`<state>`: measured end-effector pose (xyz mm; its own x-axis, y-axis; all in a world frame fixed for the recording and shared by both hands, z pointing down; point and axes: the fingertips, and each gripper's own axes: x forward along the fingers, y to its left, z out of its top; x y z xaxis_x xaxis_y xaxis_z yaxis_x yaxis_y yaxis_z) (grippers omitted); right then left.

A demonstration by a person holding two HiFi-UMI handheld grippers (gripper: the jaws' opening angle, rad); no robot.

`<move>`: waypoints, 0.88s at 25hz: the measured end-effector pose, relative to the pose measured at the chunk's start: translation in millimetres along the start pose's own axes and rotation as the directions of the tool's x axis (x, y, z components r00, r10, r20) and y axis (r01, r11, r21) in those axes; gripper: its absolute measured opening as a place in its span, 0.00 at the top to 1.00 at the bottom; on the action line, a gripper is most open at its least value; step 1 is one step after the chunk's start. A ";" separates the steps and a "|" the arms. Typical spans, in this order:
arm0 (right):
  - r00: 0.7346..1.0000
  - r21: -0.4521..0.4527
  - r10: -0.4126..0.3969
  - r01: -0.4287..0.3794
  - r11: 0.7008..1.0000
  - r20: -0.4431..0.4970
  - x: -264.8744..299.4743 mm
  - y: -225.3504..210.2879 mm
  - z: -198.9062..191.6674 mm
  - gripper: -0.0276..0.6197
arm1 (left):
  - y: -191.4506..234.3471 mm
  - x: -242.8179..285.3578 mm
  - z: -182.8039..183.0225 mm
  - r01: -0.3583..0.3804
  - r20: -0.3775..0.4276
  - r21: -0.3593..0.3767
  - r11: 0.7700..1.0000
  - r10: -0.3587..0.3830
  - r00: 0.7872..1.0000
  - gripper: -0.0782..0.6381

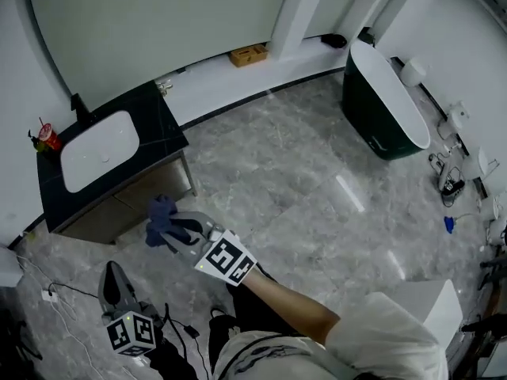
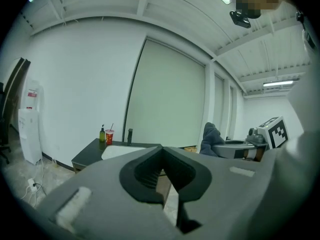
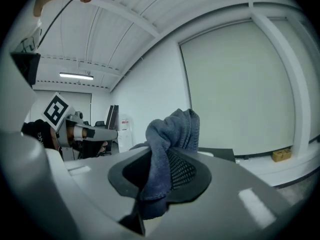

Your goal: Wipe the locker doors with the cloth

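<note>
A dark blue cloth [image 1: 161, 216] is bunched in my right gripper [image 1: 170, 229], whose jaws are shut on it. In the right gripper view the cloth [image 3: 172, 134] sticks up between the jaws of this gripper [image 3: 165, 156] and hangs down behind them. The right gripper is held out over the floor, just in front of the brown cabinet doors [image 1: 119, 208] under the black counter [image 1: 162, 121]. My left gripper [image 1: 112, 269] is lower left, jaws shut with nothing in them [image 2: 161, 149]. From the left gripper view, the cloth [image 2: 210, 139] shows off to the right.
A white sink [image 1: 99, 149] sits in the counter, with a red cup [image 1: 47, 135] and a bottle at its left end. A dark bathtub [image 1: 384, 101] stands at the right wall, a cardboard box [image 1: 248, 54] on the far ledge. Cables [image 1: 47, 295] lie on the floor lower left.
</note>
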<state>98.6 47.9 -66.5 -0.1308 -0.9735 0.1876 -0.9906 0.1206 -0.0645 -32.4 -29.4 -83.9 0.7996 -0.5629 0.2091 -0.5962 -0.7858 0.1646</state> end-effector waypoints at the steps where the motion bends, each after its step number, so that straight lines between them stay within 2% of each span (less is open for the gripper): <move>1: 1.000 0.003 -0.016 0.016 1.000 0.015 -12.1 9.3 8.0 0.83 | -5.4 -12.0 6.1 0.017 0.008 -0.002 1.000 -0.017 1.000 0.89; 3: 0.998 0.026 -0.052 0.051 0.998 0.038 -34.2 29.1 20.2 0.83 | -16.6 -37.0 16.4 0.054 0.018 -0.002 0.999 -0.054 0.998 0.89; 6: 0.995 0.068 -0.089 0.086 0.994 0.048 -63.4 61.5 30.0 0.83 | -27.2 -73.9 16.3 0.100 -0.013 0.016 0.995 -0.100 0.995 0.89; 10: 0.995 0.078 -0.092 0.088 0.993 0.043 -102.1 87.8 37.7 0.83 | -45.1 -108.8 20.0 0.121 -0.027 0.022 0.992 -0.120 0.992 0.89; 16: 0.986 0.091 -0.141 0.133 0.987 0.087 -170.5 83.8 47.7 0.83 | -87.0 -134.4 27.5 0.126 -0.005 0.035 0.991 -0.126 0.992 0.89; 22: 0.981 0.093 -0.166 0.157 0.983 0.100 -183.6 76.8 57.5 0.85 | -94.5 -136.5 30.3 0.110 -0.007 0.034 0.993 -0.110 0.994 0.89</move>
<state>48.9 224.8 -162.2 0.0405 -0.9945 0.0967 -0.9908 -0.0525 -0.1250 -83.1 113.9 -157.2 0.8597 -0.4716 0.1961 -0.5019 -0.8511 0.1537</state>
